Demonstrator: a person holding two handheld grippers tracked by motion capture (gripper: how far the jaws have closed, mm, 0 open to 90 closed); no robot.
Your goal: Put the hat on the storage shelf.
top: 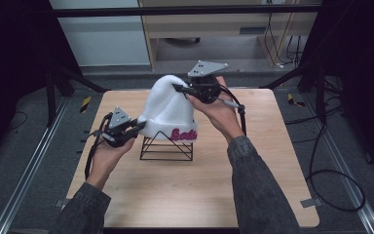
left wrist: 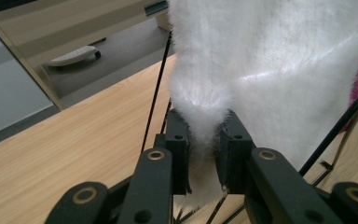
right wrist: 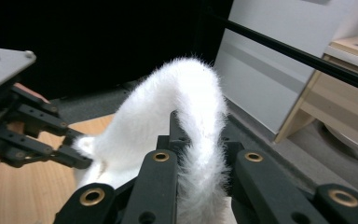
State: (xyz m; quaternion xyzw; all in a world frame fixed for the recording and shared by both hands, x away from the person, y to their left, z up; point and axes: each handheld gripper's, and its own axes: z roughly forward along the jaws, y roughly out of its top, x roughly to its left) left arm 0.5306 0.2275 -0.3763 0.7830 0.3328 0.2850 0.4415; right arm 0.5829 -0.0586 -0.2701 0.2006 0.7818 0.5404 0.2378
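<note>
Left claw (left wrist: 204, 156) and right claw (right wrist: 200, 154) both clamp my fluffy white knitted hat (top: 168, 109); uneven pulling may topple the black wire stand (top: 167, 146) on the counter (top: 272, 161).

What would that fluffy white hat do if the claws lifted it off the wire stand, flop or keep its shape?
Probably flop: the white hat bunches into a thin fold where the left claw pinches it. It looks light, since the slim wire stand carries it. Its fuzzy pile likely grips well; the right claw holds a fold too.
</note>
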